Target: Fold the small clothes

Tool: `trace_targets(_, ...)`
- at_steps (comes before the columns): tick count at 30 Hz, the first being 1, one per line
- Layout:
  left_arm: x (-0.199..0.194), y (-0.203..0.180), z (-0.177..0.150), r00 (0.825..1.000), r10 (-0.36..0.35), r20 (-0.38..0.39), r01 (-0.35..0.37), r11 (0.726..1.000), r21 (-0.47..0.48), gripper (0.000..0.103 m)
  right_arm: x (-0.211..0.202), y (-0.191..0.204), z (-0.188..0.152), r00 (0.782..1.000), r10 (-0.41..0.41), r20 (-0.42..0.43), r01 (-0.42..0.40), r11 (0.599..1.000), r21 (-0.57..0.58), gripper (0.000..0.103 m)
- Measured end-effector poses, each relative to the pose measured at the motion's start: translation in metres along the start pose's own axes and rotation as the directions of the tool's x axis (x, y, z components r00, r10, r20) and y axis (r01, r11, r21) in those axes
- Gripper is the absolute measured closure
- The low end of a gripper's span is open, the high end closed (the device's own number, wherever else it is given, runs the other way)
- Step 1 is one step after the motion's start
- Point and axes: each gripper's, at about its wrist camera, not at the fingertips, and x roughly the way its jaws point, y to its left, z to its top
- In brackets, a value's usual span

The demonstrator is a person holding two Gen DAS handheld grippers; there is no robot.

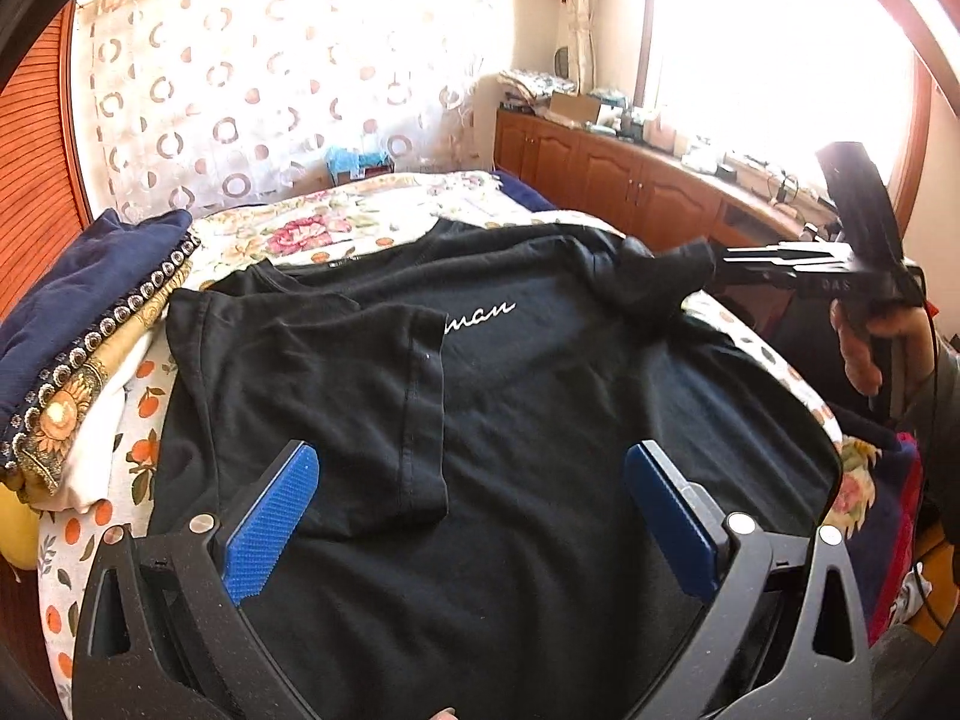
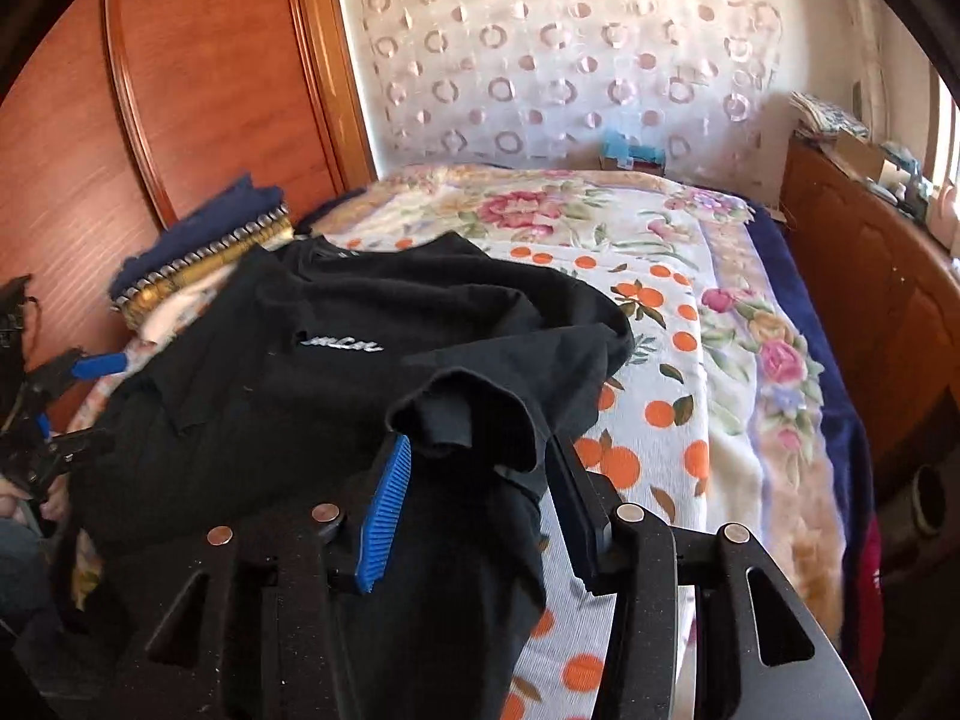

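A black T-shirt point(image 1: 540, 420) with white script on its chest lies front up on the bed. Its left sleeve point(image 1: 312, 372) is folded in over the chest. My left gripper point(image 1: 471, 450) hovers open above the shirt's lower part, with nothing between its blue pads point(image 1: 270, 516). My right gripper point(image 2: 480, 441) holds its jaws apart around the bunched right sleeve point(image 2: 474, 408), which drapes loosely over and between the fingers, lifted off the bed. The left wrist view shows that gripper point(image 1: 729, 255) at the shirt's right shoulder, held by a hand point(image 1: 864, 354). The left gripper point(image 2: 78, 402) appears at the far left.
A stack of folded clothes point(image 1: 78, 330) sits at the shirt's left, by the wooden wardrobe point(image 2: 198, 78). The floral bedspread point(image 2: 690, 330) stretches behind and to the right. A wooden cabinet point(image 1: 630, 180) with clutter on top runs under the bright window.
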Motion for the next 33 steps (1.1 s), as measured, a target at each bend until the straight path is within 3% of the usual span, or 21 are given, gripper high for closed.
trace_targets(3,-0.002,0.0,0.002,1.0,0.004,0.014,-0.004,1.0,-0.005,0.0,-0.008,0.002,-0.002,1.0,-0.026,0.016,0.026,1.0,-0.01,0.054)
trace_targets(10,0.0,0.002,0.002,1.0,0.006,0.022,-0.006,1.0,-0.025,0.0,0.011,-0.015,0.015,0.976,-0.216,0.037,0.211,0.973,0.092,0.054)
trace_targets(13,0.003,0.001,0.0,1.0,0.005,0.01,-0.005,1.0,-0.023,0.0,0.039,-0.027,0.015,0.968,-0.247,-0.033,0.249,0.961,0.118,0.054)
trace_targets(16,0.004,0.001,-0.004,1.0,0.005,0.006,-0.005,1.0,-0.021,0.0,0.066,-0.031,0.009,0.974,-0.195,-0.113,0.211,0.965,0.157,0.054)
trace_targets(22,0.004,0.006,-0.011,1.0,-0.006,0.001,0.006,0.999,-0.044,0.0,0.072,-0.019,0.006,0.974,-0.161,-0.158,0.185,0.971,0.154,0.054)
trace_targets(27,0.003,0.009,-0.014,1.0,-0.011,0.003,0.011,0.998,-0.057,0.0,0.075,-0.018,0.013,0.978,-0.133,-0.159,0.151,0.983,0.108,0.078)
trace_targets(29,0.002,0.012,-0.015,1.0,-0.01,0.003,0.01,0.998,-0.062,0.0,0.078,-0.016,0.015,0.982,-0.103,-0.158,0.119,0.988,0.098,0.094)
trace_targets(33,0.001,0.016,-0.017,1.0,-0.01,0.003,0.01,0.997,-0.072,0.0,0.077,-0.027,0.02,0.991,-0.088,-0.106,0.097,0.992,0.083,0.099)
